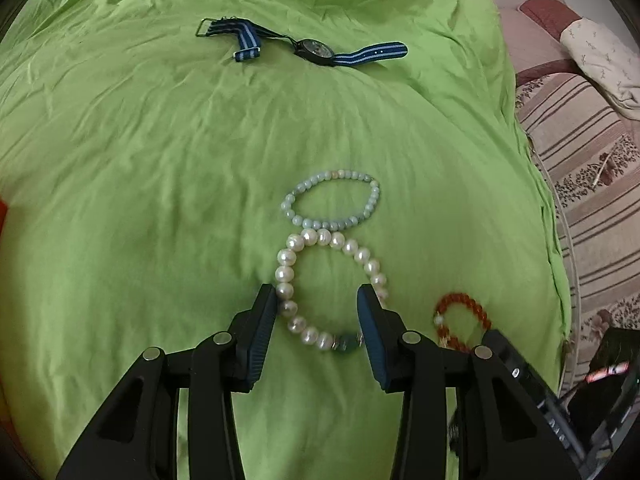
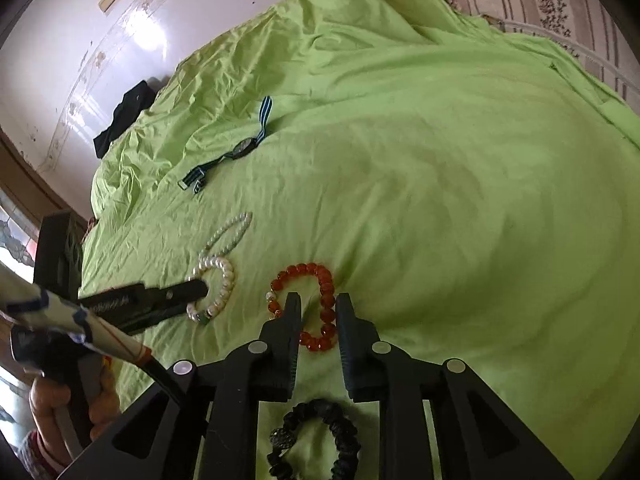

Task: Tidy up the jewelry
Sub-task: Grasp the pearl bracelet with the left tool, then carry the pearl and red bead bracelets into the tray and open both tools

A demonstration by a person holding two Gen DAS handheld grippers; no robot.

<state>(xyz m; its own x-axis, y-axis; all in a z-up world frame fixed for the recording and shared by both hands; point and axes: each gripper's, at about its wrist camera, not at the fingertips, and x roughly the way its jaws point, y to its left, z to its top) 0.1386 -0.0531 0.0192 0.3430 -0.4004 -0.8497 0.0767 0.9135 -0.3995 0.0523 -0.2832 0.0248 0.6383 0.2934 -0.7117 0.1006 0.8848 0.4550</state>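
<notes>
1. My left gripper [image 1: 316, 296] sits low over the bedsheet [image 1: 140, 200], one finger on each side of the pearl bracelet [image 1: 288, 280].
2. Just beyond that bracelet lies the pale bead bracelet [image 1: 332, 200], the two touching.
3. Well beyond both lies the watch [image 1: 316, 50], its strap stretched out left and right.
4. To my right of the pearl bracelet lies the amber bead bracelet [image 2: 326, 280]; my right gripper [image 2: 318, 306] straddles its near side.
5. Behind my right fingers, nearer me, lies the dark bead bracelet [image 2: 344, 432].
6. A striped cushion [image 1: 580, 160] lies off the sheet's right edge.
</notes>
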